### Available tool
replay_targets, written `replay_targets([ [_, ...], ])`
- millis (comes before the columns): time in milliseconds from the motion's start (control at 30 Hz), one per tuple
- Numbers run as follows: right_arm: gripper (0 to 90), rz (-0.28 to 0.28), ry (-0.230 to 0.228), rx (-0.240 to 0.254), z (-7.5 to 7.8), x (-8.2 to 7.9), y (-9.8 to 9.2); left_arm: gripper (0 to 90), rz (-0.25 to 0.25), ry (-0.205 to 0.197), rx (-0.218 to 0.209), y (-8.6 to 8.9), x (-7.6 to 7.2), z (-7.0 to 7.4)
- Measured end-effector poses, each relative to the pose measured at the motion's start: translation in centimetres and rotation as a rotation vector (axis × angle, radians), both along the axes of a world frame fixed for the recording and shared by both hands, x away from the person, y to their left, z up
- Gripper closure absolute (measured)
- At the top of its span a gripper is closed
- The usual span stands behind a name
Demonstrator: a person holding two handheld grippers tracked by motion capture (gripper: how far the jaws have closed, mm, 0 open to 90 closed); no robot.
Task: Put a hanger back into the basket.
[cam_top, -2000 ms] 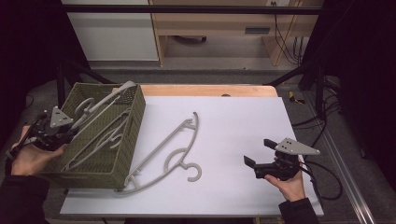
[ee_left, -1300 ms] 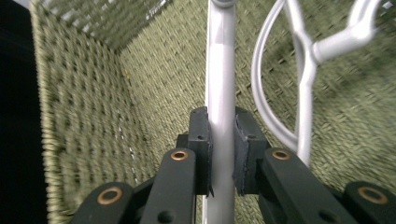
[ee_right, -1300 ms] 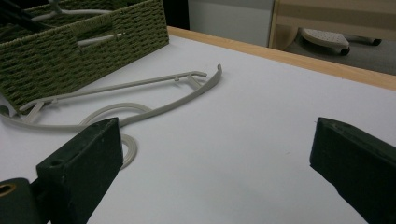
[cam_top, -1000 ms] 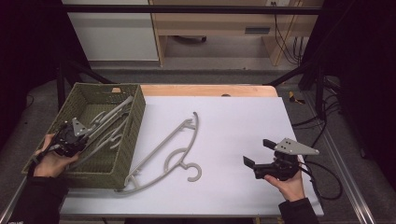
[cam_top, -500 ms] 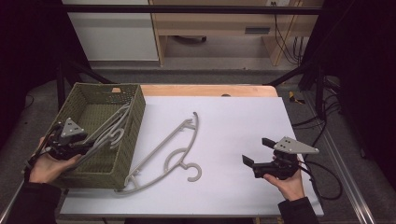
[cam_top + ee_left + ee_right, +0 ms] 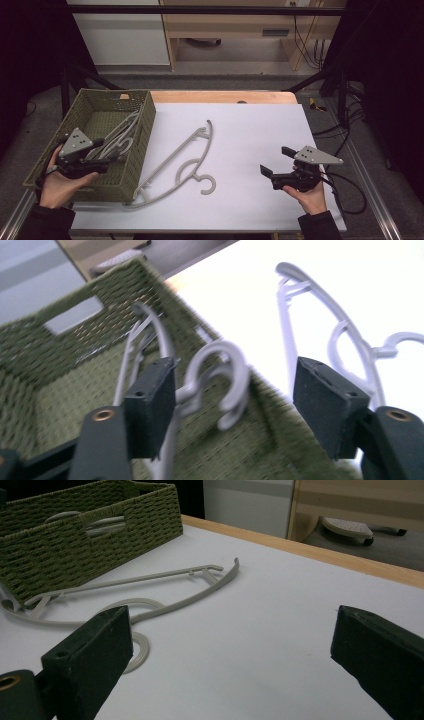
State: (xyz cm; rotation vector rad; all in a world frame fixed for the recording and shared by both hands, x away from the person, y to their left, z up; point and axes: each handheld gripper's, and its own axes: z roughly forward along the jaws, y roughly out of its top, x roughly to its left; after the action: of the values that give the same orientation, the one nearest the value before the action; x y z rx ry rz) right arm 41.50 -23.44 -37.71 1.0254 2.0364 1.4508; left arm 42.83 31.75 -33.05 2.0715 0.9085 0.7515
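Green woven basket (image 6: 141,131) is your landmark here. Your left gripper (image 6: 98,156) sits over its near end with the jaws just opened wide, and the grey hanger (image 6: 220,375) it was carrying lies loose between the pads, hook up, resting inside the basket on top of another one. Nothing's pinched anymore, so I'd lift straight up and clear of that hook before swinging away, otherwise a pad could snag it and drag it back out. Your right gripper (image 6: 274,167) waits well to the right of the basket, jaws apart, holding nothing. Next hanger (image 6: 182,162) lies flat on the white table (image 6: 260,125), one end touching the basket's right wall: thin grey plastic, curved shoulders, open hook.
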Motion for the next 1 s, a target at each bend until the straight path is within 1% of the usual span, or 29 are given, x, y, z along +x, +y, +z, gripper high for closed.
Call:
replay_targets([
  [67,3.8,-0.001,0.002,0.001,0.0,0.0,0.0,28.8,-0.021,0.001,-0.004,-1.0,-0.3,0.1],
  [100,3.7,-0.003,0.002,0.000,0.0,0.0,0.0,26.4,-0.039,0.009,-0.019,-2.0,-0.6,0.1],
  [133,3.7,-0.003,0.002,0.001,0.0,0.0,0.0,25.4,-0.039,0.009,-0.019,-2.0,-0.6,0.1],
  [167,3.7,-0.004,0.002,0.002,0.0,-0.1,0.0,23.6,-0.065,0.005,-0.028,-3.2,-0.8,0.0],
  [200,3.7,-0.004,0.002,0.002,0.0,-0.1,0.0,22.2,-0.065,0.005,-0.028,-3.2,-0.8,0.0],
  [233,3.7,-0.006,0.001,0.003,0.0,-0.1,0.0,20.9,-0.084,0.005,-0.039,-4.3,-1.0,-0.1],
  [267,3.7,-0.006,0.001,0.003,0.0,-0.1,0.0,20.0,-0.084,0.005,-0.039,-4.3,-1.0,-0.1],
  [333,3.6,-0.011,0.000,0.003,0.0,-0.1,-0.1,19.0,-0.113,-0.005,-0.045,-5.8,-1.1,-0.5],
  [367,3.6,-0.009,-0.004,0.003,-0.1,-0.1,-0.1,18.6,-0.123,0.000,-0.037,-6.3,-1.2,-0.6],
  [400,3.6,-0.010,-0.003,0.005,-0.1,-0.1,-0.1,17.9,-0.123,0.000,-0.037,-6.3,-1.2,-0.6],
  [433,3.6,-0.012,-0.001,0.006,-0.1,-0.2,-0.2,17.5,-0.136,0.016,-0.039,-7.3,-1.3,-1.1],
  [467,3.6,-0.012,-0.001,0.006,-0.1,-0.2,-0.2,17.4,-0.136,0.016,-0.039,-7.3,-1.3,-1.1],
  [500,3.6,-0.013,-0.001,0.005,-0.1,-0.2,-0.3,17.2,-0.149,0.015,-0.031,-8.1,-1.4,-1.5],
  [533,3.6,-0.013,-0.001,0.005,-0.2,-0.2,-0.3,17.2,-0.149,0.015,-0.031,-8.1,-1.4,-1.5],
  [567,3.6,-0.014,0.003,0.004,-0.2,-0.2,-0.3,17.2,-0.170,0.043,-0.023,-9.0,-1.5,-1.9],
  [600,3.6,-0.013,0.003,0.000,-0.3,-0.2,-0.3,17.2,-0.170,0.043,-0.023,-9.0,-1.5,-1.9],
  [633,3.6,-0.014,0.004,0.002,-0.3,-0.2,-0.4,17.3,-0.180,0.055,-0.019,-9.7,-1.5,-2.3],
  [667,3.6,-0.014,0.004,0.002,-0.3,-0.2,-0.4,17.6,-0.180,0.055,-0.019,-9.7,-1.5,-2.3],
  [700,3.6,-0.015,0.003,0.004,-0.3,-0.2,-0.4,17.7,-0.190,0.073,-0.007,-10.4,-1.5,-2.6],
  [733,3.6,-0.012,0.003,0.003,-0.3,-0.2,-0.4,17.7,-0.190,0.073,-0.007,-10.4,-1.5,-2.6],
  [767,3.6,-0.013,0.003,0.007,-0.3,-0.2,-0.4,17.7,-0.196,0.082,-0.008,-11.1,-1.5,-2.9],
  [800,3.6,-0.013,0.003,0.007,-0.3,-0.2,-0.4,17.6,-0.196,0.082,-0.008,-11.1,-1.5,-2.9],
  [833,3.6,-0.013,0.002,0.008,-0.2,-0.3,-0.5,17.6,-0.206,0.094,0.002,-11.6,-1.4,-3.1],
  [900,3.6,-0.011,0.004,0.011,-0.2,-0.3,-0.5,17.6,-0.211,0.097,0.005,-12.2,-1.4,-3.4],
  [933,3.6,-0.011,0.004,0.011,-0.2,-0.3,-0.5,17.6,-0.211,0.097,0.005,-12.2,-1.4,-3.4],
  [967,3.6,-0.012,0.000,0.011,-0.2,-0.4,-0.5,17.6,-0.220,0.101,0.013,-12.9,-1.3,-3.6],
  [1000,3.6,-0.012,0.000,0.011,-0.2,-0.4,-0.5,17.6,-0.220,0.101,0.013,-12.9,-1.3,-3.6],
])
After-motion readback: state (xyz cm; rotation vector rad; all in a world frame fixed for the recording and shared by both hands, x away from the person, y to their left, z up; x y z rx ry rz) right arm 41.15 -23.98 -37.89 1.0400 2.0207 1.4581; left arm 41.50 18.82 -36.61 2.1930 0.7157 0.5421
